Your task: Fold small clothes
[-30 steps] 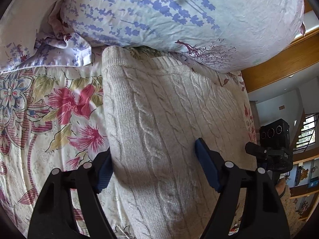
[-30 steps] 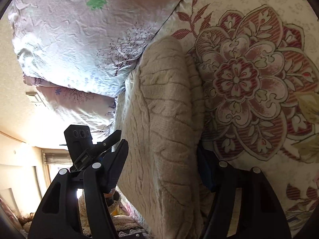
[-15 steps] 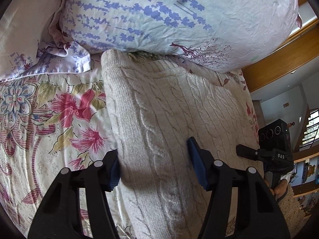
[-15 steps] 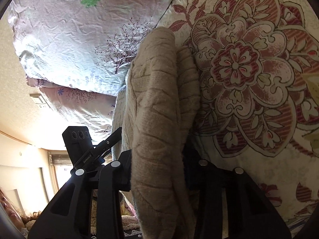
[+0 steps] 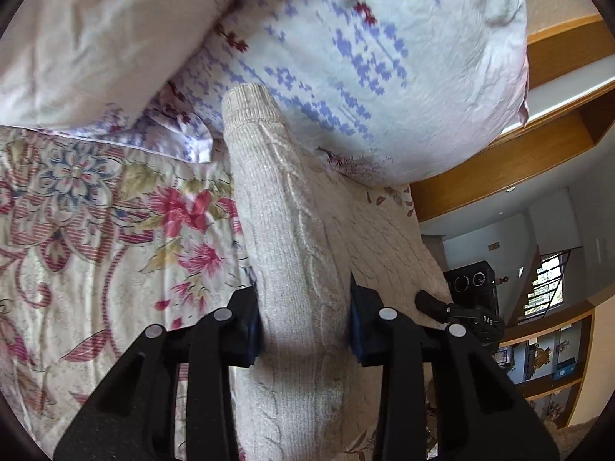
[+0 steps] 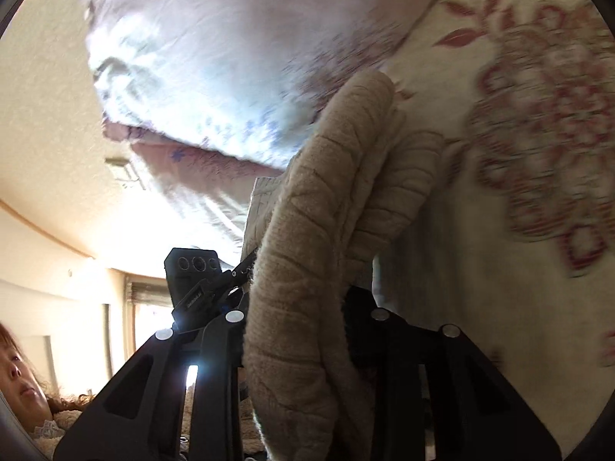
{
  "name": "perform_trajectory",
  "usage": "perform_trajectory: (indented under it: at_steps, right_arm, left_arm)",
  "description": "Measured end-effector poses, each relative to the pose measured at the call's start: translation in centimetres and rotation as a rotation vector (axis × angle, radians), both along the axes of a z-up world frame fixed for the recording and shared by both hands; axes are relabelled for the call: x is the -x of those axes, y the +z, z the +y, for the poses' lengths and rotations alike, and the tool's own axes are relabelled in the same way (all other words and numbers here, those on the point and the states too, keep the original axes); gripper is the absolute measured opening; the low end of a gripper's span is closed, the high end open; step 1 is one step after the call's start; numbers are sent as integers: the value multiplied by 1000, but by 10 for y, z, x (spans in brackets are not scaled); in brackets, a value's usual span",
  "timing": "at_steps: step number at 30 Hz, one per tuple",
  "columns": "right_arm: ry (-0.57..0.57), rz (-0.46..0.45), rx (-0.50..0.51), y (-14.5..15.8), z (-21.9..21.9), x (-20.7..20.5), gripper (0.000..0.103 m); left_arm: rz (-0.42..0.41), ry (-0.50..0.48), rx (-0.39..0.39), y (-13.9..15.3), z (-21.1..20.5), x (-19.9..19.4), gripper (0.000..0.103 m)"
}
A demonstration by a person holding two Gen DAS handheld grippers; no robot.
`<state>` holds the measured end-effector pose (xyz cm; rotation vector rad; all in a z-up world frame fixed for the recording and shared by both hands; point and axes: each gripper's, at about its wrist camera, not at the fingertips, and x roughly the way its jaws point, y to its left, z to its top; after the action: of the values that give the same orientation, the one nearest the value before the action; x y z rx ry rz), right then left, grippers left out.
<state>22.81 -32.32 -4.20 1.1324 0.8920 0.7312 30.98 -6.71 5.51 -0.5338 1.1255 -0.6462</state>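
A cream cable-knit sweater (image 5: 296,238) lies folded on a floral bedspread (image 5: 96,230), its far end against a pillow. My left gripper (image 5: 303,326) is shut on the sweater's near left edge, the knit bunched between the blue pads. In the right wrist view my right gripper (image 6: 296,319) is shut on the sweater's (image 6: 330,199) other edge, which is lifted and rolled up between the fingers. The right gripper also shows in the left wrist view (image 5: 472,307) at the sweater's far side.
A large pillow with blue print (image 5: 365,57) and a pale one (image 5: 96,38) lie at the bed's head. A wooden headboard (image 5: 519,157) and room shelves (image 5: 546,353) are at right. A person's face (image 6: 19,380) shows at lower left.
Both grippers closed from open onto the sweater's edges and lifted them. The knit is now bunched and raised off the bedspread.
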Motion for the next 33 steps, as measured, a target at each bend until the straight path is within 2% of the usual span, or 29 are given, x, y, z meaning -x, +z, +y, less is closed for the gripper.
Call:
perform_trajectory:
  at_steps: [3, 6, 8, 11, 12, 13, 15, 18, 20, 21, 23, 25, 26, 27, 28, 29, 33]
  right_arm:
    - [66, -29, -18, 7, 44, -14, 28]
    - [131, -38, 42, 7, 94, -28, 28]
    - [156, -10, 114, -4, 122, -36, 28]
    - [147, 59, 275, -29, 151, -38, 28]
    - [124, 61, 285, -32, 153, -36, 29]
    - [117, 68, 280, -33, 153, -35, 30]
    - [117, 64, 333, -25, 152, -33, 35]
    - [22, 14, 379, -2, 131, -30, 43]
    - [-74, -12, 359, 10, 110, -30, 45]
    - [-100, 2, 339, 10, 103, -37, 45]
    - [-94, 61, 304, 2, 102, -55, 45]
    - [-65, 75, 298, -5, 110, -72, 45]
    - [-43, 73, 296, -8, 114, -81, 44]
    - [-28, 81, 318, -10, 122, -84, 39]
    - [-27, 91, 370, -13, 127, -89, 8]
    - [-47, 105, 415, -15, 129, -94, 9]
    - [-131, 157, 452, -32, 120, -102, 8]
  left_arm:
    - [-18, 47, 1, 16, 46, 13, 34]
    - [-37, 72, -83, 22, 85, 20, 35]
    - [-3, 89, -138, 11, 105, 16, 36]
    - [62, 121, -249, -21, 119, 4, 39]
    - [70, 131, -264, -33, 124, 3, 41]
    - [73, 142, -247, -38, 127, 4, 43]
    - [66, 160, -237, -38, 130, 6, 46]
    - [-25, 177, -315, -15, 138, 19, 48]
    - [-101, 183, -360, 7, 144, 31, 54]
    - [-142, 182, -374, 17, 143, 38, 60]
    - [-203, 153, -390, 32, 138, 49, 67]
    - [-250, 101, -422, 40, 118, 60, 71]
    - [-268, 78, -441, 40, 107, 65, 75]
    - [-282, 54, -455, 38, 96, 68, 77]
    - [-291, 34, -467, 35, 86, 71, 79]
    - [-290, 21, -477, 31, 79, 73, 79]
    - [-243, 10, -504, 6, 66, 69, 79]
